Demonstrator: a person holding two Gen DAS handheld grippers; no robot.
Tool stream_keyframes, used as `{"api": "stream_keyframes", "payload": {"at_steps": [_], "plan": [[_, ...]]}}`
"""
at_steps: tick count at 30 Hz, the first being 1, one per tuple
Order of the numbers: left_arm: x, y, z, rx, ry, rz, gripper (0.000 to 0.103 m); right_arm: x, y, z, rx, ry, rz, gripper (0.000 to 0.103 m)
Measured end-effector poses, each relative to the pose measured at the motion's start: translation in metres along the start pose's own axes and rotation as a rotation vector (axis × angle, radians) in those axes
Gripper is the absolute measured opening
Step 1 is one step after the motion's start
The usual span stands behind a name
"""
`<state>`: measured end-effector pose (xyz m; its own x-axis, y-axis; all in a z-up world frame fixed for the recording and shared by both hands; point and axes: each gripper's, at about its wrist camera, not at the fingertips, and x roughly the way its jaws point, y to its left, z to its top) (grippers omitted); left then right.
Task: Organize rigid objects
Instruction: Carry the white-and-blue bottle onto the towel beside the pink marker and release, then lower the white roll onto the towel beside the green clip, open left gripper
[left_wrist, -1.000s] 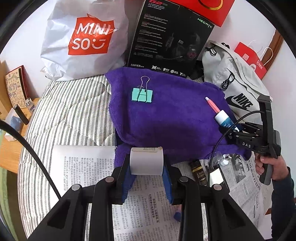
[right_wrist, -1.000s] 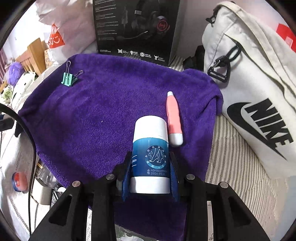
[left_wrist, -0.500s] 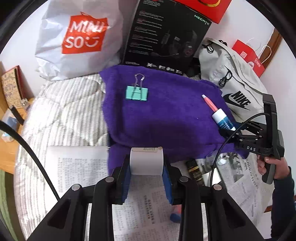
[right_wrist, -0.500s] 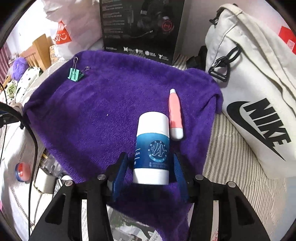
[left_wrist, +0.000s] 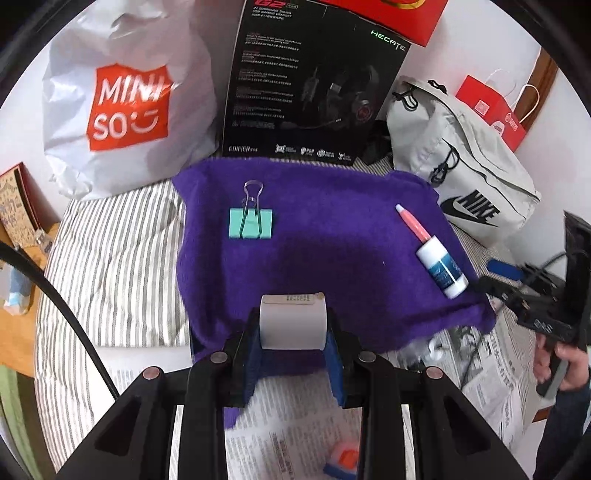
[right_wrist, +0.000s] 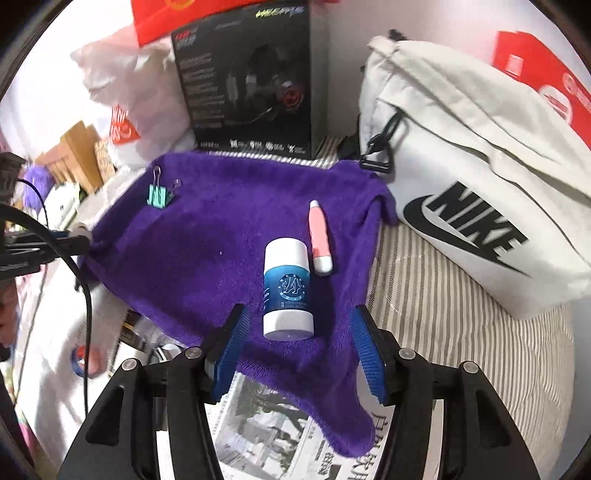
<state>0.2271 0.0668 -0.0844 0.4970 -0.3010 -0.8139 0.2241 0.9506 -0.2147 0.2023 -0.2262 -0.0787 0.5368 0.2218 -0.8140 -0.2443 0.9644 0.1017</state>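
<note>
Since the frame 0.5 s back, your right hand-held gripper (right_wrist: 297, 343) had opened wide & pulled back a bit, so the blue-and-white balm stick (right_wrist: 287, 288) that sat between its pads then lay free on the purple towel (right_wrist: 207, 240), clear gaps either side, nothing in that gripper. The stick lay just beside the pink pen-like tube (right_wrist: 320, 238), close enough that I can't tell if they touched. Your left hand-held gripper (left_wrist: 293, 332) was closed on the white cylinder (left_wrist: 293, 320), w/ its barcode end facing away, held over the towel's near edge; it had come fwd vs. the earlier frame, where the cylinder sat more over the newspaper (left_wrist: 295, 417). Progress, as a judgement: three items looked placed on the towel, i.e. the green binder clip (left_wrist: 251, 223) at the far left, the pink tube & the balm stick on the right. The white cylinder was not yet down, so that's the next one, prob. onto the open middle of the towel. Left over, as far as I can see: a small red-and-blue item (left_wrist: 343, 458) on the newspaper below the left gripper, plus a few bits half hidden under the towel edge, too unclear to name. Roughly past halfway, I'd say.
</note>
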Motion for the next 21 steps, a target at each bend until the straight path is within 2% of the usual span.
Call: {"api": "stream_keyframes", "payload": {"at_steps": [3, 6, 13, 17, 21], "plan": [[0.011, 0.0, 0.012, -0.002, 0.002, 0.042, 0.029, -0.007, -0.003, -0.007, 0.054, -0.031, 0.023, 0.057], [0.026, 0.003, 0.021, -0.013, 0.013, 0.049, 0.029, -0.008, -0.002, -0.013, 0.079, -0.044, 0.028, 0.057], [0.057, 0.002, 0.033, -0.006, 0.039, 0.074, 0.029, -0.012, 0.004, -0.026, 0.072, -0.08, 0.003, 0.057], [0.077, 0.0, 0.034, 0.012, 0.071, 0.115, 0.029, -0.014, 0.001, -0.03, 0.099, -0.082, 0.037, 0.057], [0.082, -0.002, 0.038, 0.025, 0.06, 0.136, 0.029, -0.021, -0.003, -0.029, 0.099, -0.094, 0.046, 0.057]]}}
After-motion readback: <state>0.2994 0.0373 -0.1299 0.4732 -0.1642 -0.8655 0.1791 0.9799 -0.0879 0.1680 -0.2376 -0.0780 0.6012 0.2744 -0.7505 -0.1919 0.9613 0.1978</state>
